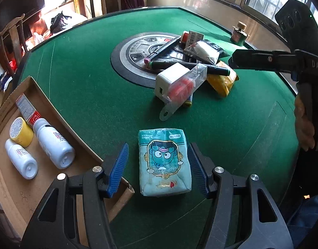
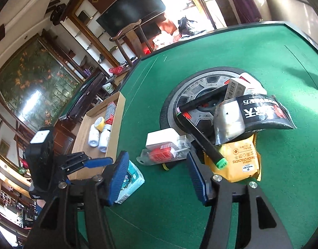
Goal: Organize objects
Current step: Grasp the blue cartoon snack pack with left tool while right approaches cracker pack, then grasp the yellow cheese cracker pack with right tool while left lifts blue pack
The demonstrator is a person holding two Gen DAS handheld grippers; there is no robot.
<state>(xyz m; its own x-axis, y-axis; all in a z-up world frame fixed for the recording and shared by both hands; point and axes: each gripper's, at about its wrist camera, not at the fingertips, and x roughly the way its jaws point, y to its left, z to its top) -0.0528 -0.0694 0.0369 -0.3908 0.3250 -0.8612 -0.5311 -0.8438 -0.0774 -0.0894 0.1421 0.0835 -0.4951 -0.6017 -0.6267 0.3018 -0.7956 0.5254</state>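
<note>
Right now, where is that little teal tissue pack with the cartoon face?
The teal tissue pack lies flat on the green table, between the open jaws of the left gripper, just right of the cardboard tray holding white bottles.

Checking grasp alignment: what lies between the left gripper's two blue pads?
In the left wrist view, the teal tissue pack lies on the green felt between the open left gripper's pads; neither pad visibly touches it.
</note>
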